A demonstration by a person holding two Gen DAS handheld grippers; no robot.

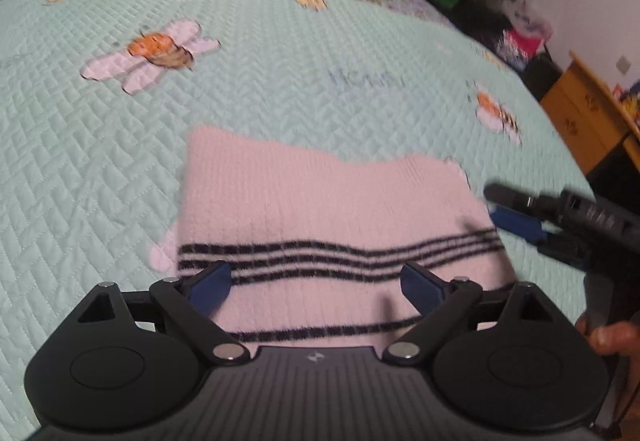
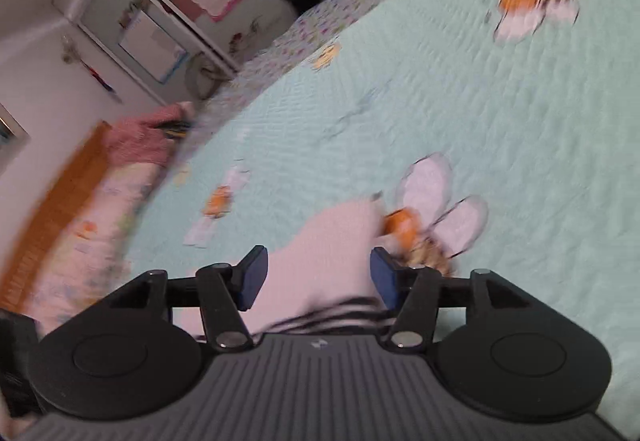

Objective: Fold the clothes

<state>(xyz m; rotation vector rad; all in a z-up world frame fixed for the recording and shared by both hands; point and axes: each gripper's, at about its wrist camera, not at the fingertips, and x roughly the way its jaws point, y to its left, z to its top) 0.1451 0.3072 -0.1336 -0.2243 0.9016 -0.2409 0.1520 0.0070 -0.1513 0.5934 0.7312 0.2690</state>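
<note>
Fuzzy pink striped sweater (image 1: pixel 320 209) lies folded on quilted bedspread (image 1: pixel 120 161).

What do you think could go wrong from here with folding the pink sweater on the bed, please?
1. Both grippers are open: the left gripper hovers over the black stripes, the right gripper near the edge. Closing now might pinch only the top layer of the pink sweater, so the fold comes apart.
2. The quilt lies right under the sweater; a low pinch could catch it too.
3. The right wrist view is blurred, so aim may be off.
</note>
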